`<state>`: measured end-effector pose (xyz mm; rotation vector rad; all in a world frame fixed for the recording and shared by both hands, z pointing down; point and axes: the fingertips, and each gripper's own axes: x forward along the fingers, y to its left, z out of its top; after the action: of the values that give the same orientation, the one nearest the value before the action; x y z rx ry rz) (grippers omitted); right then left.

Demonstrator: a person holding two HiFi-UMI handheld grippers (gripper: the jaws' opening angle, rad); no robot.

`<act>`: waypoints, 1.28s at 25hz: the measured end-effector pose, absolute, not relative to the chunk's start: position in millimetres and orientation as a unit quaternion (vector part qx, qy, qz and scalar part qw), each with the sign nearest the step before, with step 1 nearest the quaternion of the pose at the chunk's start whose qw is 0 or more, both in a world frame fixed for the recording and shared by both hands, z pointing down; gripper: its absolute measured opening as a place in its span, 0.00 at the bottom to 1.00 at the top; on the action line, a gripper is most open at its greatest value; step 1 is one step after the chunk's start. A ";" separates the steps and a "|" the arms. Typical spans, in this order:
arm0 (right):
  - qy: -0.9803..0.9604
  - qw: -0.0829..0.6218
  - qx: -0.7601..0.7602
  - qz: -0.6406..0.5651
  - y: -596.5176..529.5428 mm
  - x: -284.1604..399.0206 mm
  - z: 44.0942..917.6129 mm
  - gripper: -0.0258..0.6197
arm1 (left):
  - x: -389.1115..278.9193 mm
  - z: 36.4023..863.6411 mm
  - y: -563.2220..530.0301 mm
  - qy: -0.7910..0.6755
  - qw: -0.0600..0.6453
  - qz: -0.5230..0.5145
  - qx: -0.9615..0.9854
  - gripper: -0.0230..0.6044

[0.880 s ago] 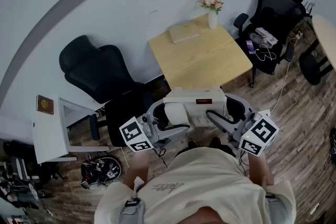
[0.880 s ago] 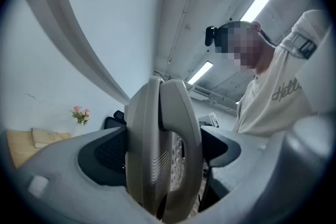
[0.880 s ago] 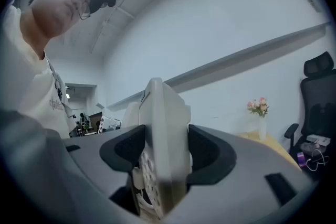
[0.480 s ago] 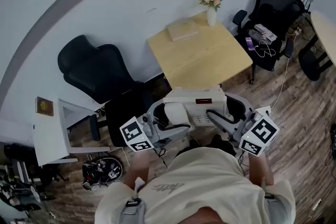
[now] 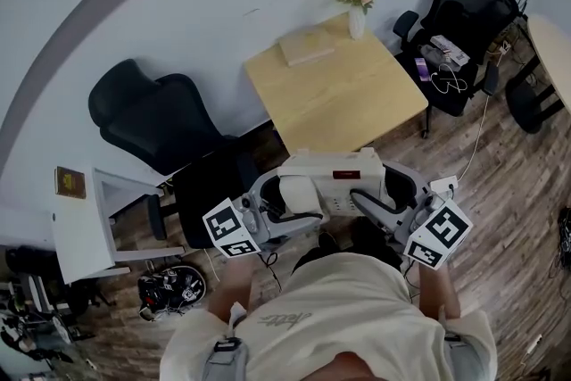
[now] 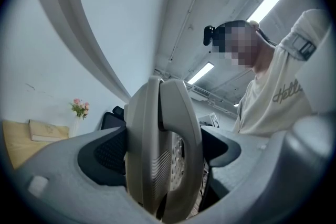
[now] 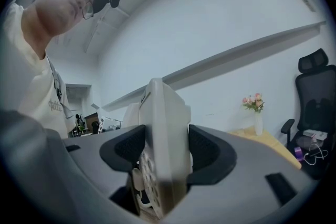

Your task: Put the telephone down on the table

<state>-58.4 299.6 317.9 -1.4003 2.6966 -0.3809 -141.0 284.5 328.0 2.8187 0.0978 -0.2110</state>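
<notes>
I have the telephone (image 5: 326,183) clamped between both claws. It is up in the air close to the person's chest, on the near side of the wooden counter (image 5: 357,103) and not resting on it. The left claw (image 5: 270,208) stands wide, with its pads pressed on the end that carries the handset. The right claw (image 5: 382,202) is set a little narrower, its pads pressed on the keypad end. At the counter's far edge are a flat pale book or box (image 5: 306,50) and a vase of flowers (image 5: 355,3). A black chair (image 5: 152,116) stands left of the counter.
</notes>
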 end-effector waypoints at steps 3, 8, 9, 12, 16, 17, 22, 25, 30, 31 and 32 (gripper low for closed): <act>0.882 0.044 -0.452 -0.126 287.3 -42.1 320.8 0.42 | -125.4 329.3 272.5 0.030 0.153 -0.074 0.985 0.69; 0.890 0.043 -0.437 -0.126 254.7 -6.5 320.2 0.42 | -89.9 329.9 242.9 0.013 0.157 -0.075 0.985 0.69; 0.892 0.042 -0.433 -0.125 247.0 1.0 320.0 0.42 | -82.4 330.6 236.3 0.009 0.157 -0.074 0.985 0.69; 0.897 0.042 -0.421 -0.126 223.1 24.9 321.9 0.42 | -59.1 332.6 214.6 -0.005 0.157 -0.076 0.985 0.69; 0.905 0.037 -0.404 -0.126 194.0 54.7 324.7 0.42 | -29.4 335.8 188.4 -0.024 0.157 -0.083 0.984 0.69; 0.907 0.036 -0.400 -0.125 187.3 61.5 324.9 0.42 | -22.4 336.5 182.5 -0.029 0.156 -0.083 0.984 0.69; 0.916 0.035 -0.379 -0.129 158.5 95.4 326.5 0.42 | 11.3 337.7 157.7 -0.051 0.155 -0.086 0.983 0.69; 0.921 0.034 -0.364 -0.134 140.4 113.9 328.6 0.42 | 29.6 338.8 142.2 -0.068 0.156 -0.091 0.981 0.69; 0.929 0.028 -0.342 -0.138 127.7 124.5 332.1 0.42 | 40.4 343.2 133.8 -0.092 0.160 -0.096 0.978 0.69; 0.930 0.028 -0.338 -0.139 126.7 124.8 332.7 0.42 | 40.7 343.6 133.4 -0.097 0.161 -0.096 0.978 0.69; 0.932 0.029 -0.334 -0.140 125.6 124.8 333.3 0.42 | 40.9 344.0 132.8 -0.101 0.161 -0.096 0.977 0.69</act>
<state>124.8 125.6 333.3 -1.0312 2.8742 -0.4329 40.9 132.8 344.0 2.7908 -0.2870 -0.2742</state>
